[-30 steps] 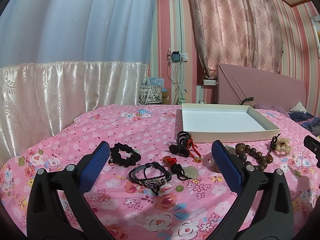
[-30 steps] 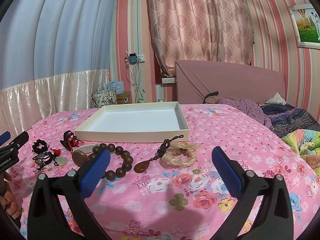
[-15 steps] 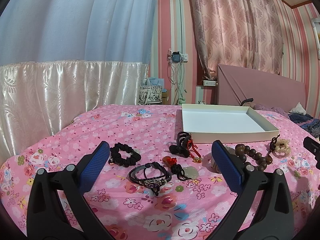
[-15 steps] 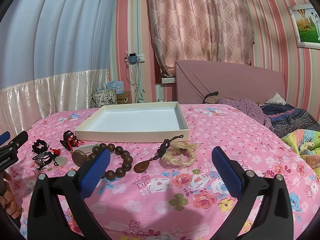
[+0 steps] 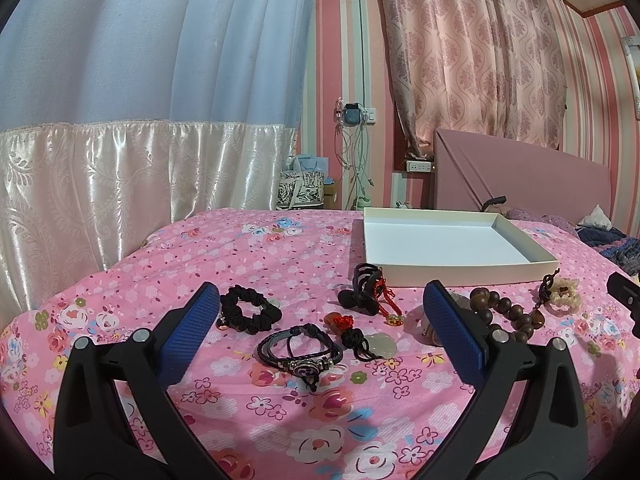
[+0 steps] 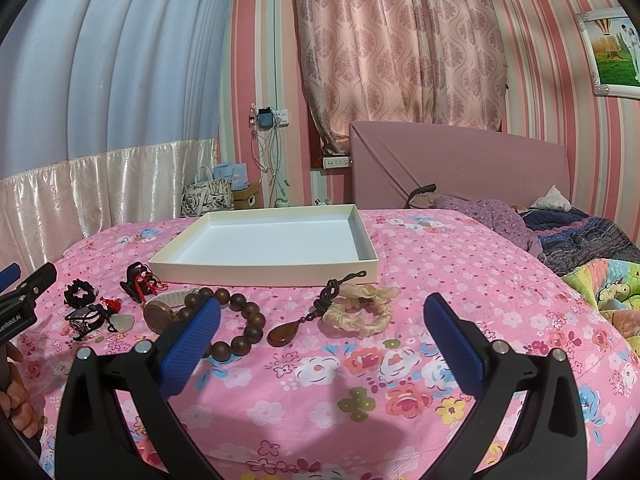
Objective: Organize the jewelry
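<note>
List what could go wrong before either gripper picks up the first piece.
1. The jade pendant lies against the black cord bracelet; lifting one may drag the other.
2. The amber pendant's cord lies against the cream scrunchie, so they may snag.
3. The soft bedspread could bunch under a low grasp.

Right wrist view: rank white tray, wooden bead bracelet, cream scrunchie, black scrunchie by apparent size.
1. white tray, by far the largest.
2. wooden bead bracelet.
3. cream scrunchie, close to the bracelet in look; the bracelet is partly hidden by a claw finger, so this order is unsure.
4. black scrunchie, smallest.
</note>
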Available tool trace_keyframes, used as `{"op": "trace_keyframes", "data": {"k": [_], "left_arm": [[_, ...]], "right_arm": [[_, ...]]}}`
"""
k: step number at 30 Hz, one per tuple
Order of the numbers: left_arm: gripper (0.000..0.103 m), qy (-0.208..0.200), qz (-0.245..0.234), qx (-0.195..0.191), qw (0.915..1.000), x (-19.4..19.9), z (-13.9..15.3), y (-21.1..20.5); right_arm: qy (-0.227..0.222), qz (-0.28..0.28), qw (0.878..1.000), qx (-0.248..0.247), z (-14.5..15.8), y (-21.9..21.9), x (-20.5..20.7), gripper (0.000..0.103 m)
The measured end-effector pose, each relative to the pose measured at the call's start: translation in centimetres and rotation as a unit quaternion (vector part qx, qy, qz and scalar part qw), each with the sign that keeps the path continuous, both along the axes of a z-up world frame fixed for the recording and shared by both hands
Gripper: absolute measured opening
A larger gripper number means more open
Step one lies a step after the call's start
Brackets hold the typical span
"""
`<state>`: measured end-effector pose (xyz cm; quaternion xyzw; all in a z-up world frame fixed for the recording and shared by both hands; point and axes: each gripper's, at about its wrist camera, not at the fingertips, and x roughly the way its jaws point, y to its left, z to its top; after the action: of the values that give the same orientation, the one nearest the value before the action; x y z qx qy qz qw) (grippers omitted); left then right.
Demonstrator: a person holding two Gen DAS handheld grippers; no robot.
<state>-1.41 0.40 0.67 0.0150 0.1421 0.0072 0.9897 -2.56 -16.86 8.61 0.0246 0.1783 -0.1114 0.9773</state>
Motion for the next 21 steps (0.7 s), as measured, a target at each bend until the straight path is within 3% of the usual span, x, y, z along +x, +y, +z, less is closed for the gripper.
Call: {"op": "trace_keyframes", "data": {"k": [21], "left_arm": [[0.1, 0.004, -0.012, -0.009, 0.9999, 0.37, -0.01, -0.25]], "right_arm": [[-0.008, -0.002, 1.0, -0.003, 0.04, -0.45, -0.33, 0.101]]}}
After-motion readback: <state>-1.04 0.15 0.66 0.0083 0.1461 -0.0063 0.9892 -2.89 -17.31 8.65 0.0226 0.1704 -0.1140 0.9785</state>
